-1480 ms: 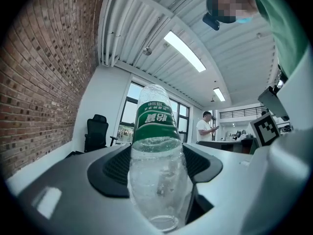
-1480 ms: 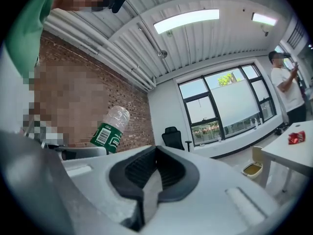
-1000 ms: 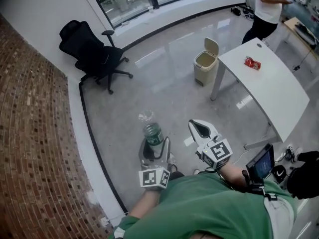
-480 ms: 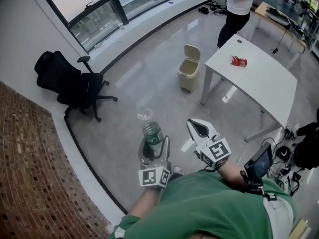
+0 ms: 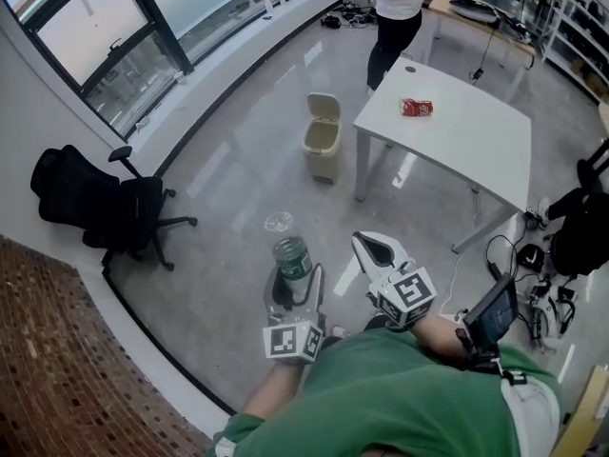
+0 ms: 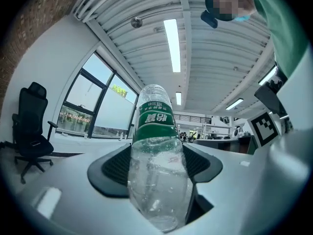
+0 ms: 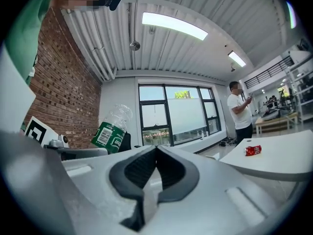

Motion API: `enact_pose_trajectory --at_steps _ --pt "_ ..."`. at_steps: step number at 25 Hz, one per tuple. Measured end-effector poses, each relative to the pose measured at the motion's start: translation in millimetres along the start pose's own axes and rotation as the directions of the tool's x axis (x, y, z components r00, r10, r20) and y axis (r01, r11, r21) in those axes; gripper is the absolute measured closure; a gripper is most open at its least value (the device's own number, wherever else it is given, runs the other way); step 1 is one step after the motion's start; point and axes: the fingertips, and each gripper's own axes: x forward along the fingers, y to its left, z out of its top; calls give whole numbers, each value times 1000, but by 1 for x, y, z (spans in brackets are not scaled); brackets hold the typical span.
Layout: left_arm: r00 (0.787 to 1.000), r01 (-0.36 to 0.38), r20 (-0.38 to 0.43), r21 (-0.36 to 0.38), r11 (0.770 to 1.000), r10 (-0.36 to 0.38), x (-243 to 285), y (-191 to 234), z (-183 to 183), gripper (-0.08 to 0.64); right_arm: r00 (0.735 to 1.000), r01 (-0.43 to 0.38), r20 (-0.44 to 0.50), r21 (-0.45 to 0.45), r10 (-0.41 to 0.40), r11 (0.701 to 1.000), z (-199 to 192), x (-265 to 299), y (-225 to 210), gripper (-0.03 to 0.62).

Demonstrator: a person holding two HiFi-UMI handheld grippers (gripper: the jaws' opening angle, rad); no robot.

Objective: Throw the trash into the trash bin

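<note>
A clear plastic bottle (image 5: 291,253) with a green label stands upright between the jaws of my left gripper (image 5: 294,291), which is shut on it. The left gripper view shows the bottle (image 6: 157,160) pinched between the dark pads. My right gripper (image 5: 381,252) is shut with nothing in it, its pads meeting at the tips (image 7: 156,168). From the right gripper view the bottle (image 7: 110,129) shows at the left. A beige trash bin (image 5: 322,136) with its lid up stands on the floor beside the white table (image 5: 476,141). A red crushed can (image 5: 416,108) lies on that table; the can (image 7: 252,150) also shows in the right gripper view.
A black office chair (image 5: 95,203) stands at the left by the windows. A brick wall (image 5: 48,369) runs along the lower left. A person (image 5: 398,8) stands behind the table. A small clear scrap (image 5: 278,222) lies on the floor ahead. Cables and black gear (image 5: 533,293) lie at the right.
The view has swung: bin, table and chair have shifted left and lower in the picture. Both grippers keep their places, the left still holding the bottle.
</note>
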Motion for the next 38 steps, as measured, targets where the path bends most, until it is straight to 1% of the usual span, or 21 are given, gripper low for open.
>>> enact_pose_trajectory --at_steps 4,8,11,16,21,26,33,38 --pt "1000 31 -2 4 1000 -31 5 -4 3 225 999 33 -1 -1 -33 999 1 -3 -5 589" --pt "999 51 8 38 998 -52 6 -1 5 225 997 72 17 5 -72 997 -4 -3 -5 589" --pt "997 73 -8 60 995 -73 9 -1 -2 225 996 86 6 3 -86 996 -15 -4 -6 589" --pt "995 93 -43 43 995 -91 21 13 -11 225 994 112 -4 5 -112 994 -22 6 -8 589" --pt "992 123 -27 32 992 -122 53 10 -12 225 992 123 8 -10 -123 992 -18 21 -28 589" --pt "990 136 -24 44 990 -135 86 16 -7 225 992 122 25 -6 -122 993 -11 50 -48 589" --pt "991 135 -23 60 989 -134 147 29 -1 225 993 103 53 -5 -102 995 7 100 -89 589" --pt "994 108 -21 61 992 -107 192 39 -2 225 996 74 57 -10 -73 997 13 136 -119 589"
